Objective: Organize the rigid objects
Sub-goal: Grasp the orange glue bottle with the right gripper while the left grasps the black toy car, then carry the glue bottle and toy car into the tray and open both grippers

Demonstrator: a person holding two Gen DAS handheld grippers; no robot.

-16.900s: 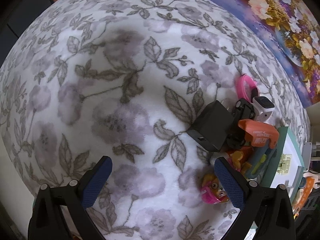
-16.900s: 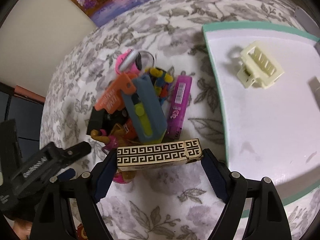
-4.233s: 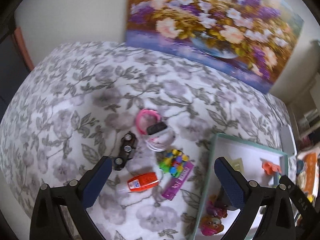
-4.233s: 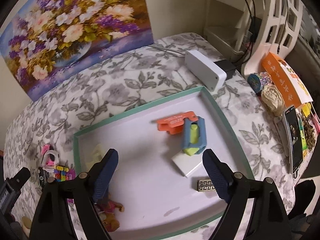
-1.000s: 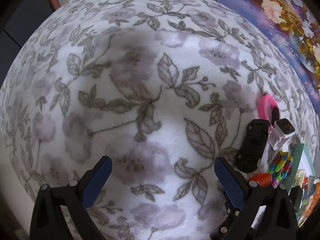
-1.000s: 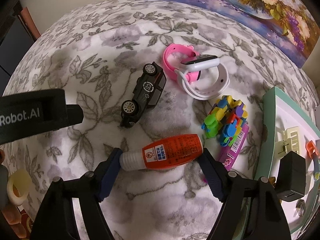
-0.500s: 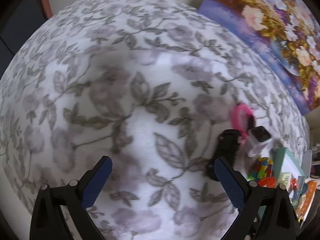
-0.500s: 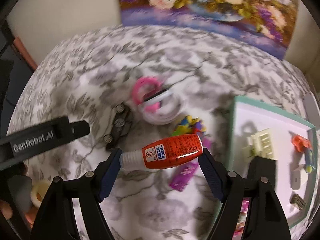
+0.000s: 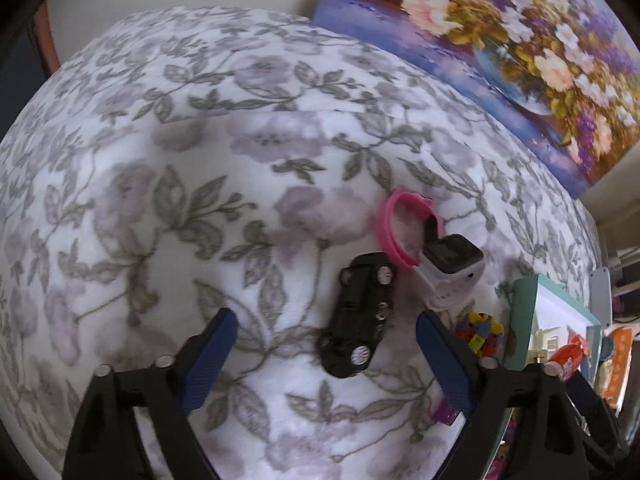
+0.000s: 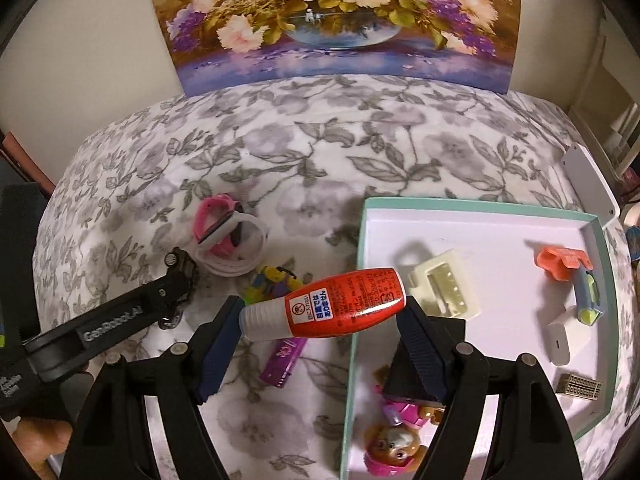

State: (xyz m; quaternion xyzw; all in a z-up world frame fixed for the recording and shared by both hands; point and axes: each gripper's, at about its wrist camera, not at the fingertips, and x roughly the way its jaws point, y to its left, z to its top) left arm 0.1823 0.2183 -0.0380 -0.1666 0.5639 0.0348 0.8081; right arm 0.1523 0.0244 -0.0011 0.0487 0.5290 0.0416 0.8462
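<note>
The right gripper (image 10: pixel 322 314) pinches a red glue bottle (image 10: pixel 326 309) crosswise between its 2 fingers, held in mid-frame above the floral cloth (image 10: pixel 320 148) at the left rim of the teal tray (image 10: pixel 354 344). The left gripper (image 9: pixel 326 354) has its fingers spread wide, holding nothing, framing a black toy car (image 9: pixel 360 316) lying on the cloth at lower centre, beside a pink watch (image 9: pixel 404 232).

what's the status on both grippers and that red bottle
Right hand-held gripper shut on red glue bottle, lifted beside tray. Left hand-held gripper open, black toy car between its fingers, ungripped. Nothing blocking the tray.
</note>
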